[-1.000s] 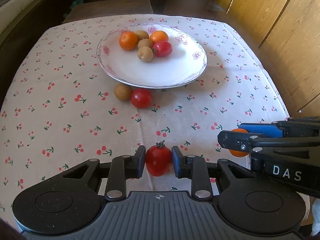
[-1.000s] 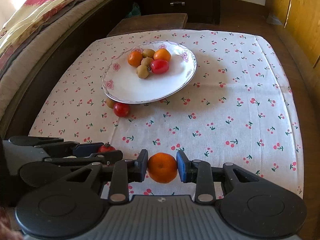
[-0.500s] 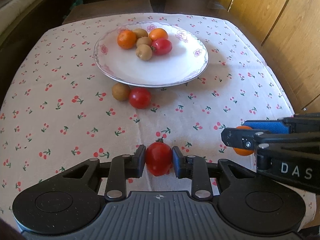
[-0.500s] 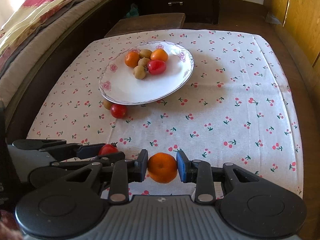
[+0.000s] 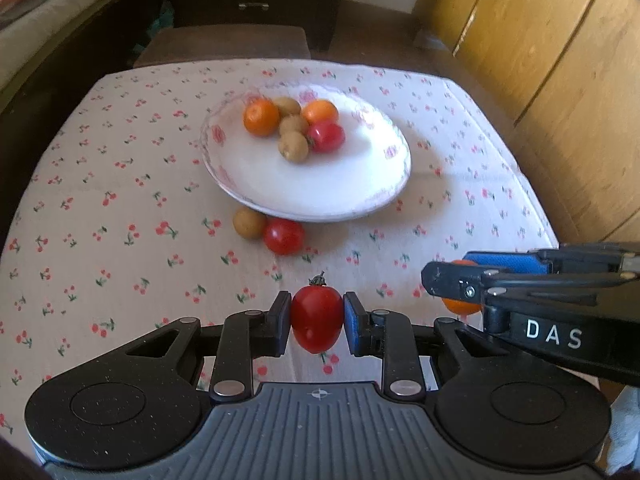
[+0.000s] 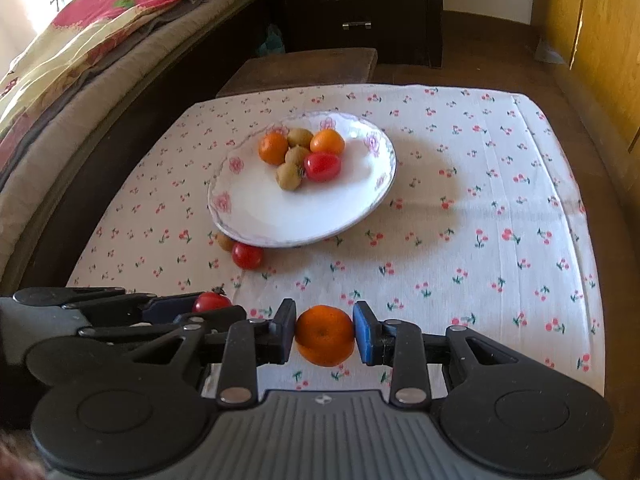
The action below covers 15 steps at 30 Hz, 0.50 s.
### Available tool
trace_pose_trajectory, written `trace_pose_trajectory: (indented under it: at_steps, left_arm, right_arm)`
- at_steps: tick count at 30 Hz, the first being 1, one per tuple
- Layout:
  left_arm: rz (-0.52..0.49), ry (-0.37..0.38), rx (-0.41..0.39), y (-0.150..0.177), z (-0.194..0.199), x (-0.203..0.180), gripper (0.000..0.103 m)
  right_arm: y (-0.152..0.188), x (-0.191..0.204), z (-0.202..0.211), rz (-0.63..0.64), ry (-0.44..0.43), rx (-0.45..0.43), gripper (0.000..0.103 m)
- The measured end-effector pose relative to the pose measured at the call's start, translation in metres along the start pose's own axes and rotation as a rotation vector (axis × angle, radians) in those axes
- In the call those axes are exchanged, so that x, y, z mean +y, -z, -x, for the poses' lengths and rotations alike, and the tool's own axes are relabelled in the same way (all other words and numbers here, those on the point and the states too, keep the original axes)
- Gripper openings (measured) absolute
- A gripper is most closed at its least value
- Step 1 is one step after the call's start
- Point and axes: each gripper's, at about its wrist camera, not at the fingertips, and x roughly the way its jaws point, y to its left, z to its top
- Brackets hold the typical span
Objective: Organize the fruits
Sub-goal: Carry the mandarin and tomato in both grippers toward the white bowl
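Left claw (image 5: 317, 319), pinching one oval red tomato (image 5: 317, 318) between its pads, stem pointing away, held above the near part of the tabletop (image 5: 100, 200). Right claw (image 6: 325, 334), pinching one small orange (image 6: 325, 335), alongside on the right and at about the same height. White floral plate (image 5: 360, 200) mid-tabletop, holding a cluster toward its far side: two oranges, three brown kiwi-like fruits, one red tomato (image 5: 326, 136). Loose stock on the cherry-print cloth, just beside the plate's near-left rim: one brown fruit (image 5: 249, 222) and one round tomato (image 5: 283, 236), touching each other. Risks, as I judge them: both claws heading for the plate together could knock tools, since they ride close side by side; a round fruit released on the sloping rim could roll off onto the cloth, or strike the cluster and scatter it; a firm squeeze may bruise the tomato. Room: the plate's near and right portions are bare, giving the easiest landing; open cloth on the right; the tabletop's right edge drops to the floor, and a bed runs along the left.
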Motion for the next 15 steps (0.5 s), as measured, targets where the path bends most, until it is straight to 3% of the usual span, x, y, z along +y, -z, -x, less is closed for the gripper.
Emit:
trace_pose_trajectory:
  at_steps: [15]
  left_arm:
    - [0.094,-0.010,-0.066,-0.054,-0.014,0.022,0.035]
  right_arm:
    - [-0.053,0.004,-0.032,0.003,-0.008,-0.021,0.033]
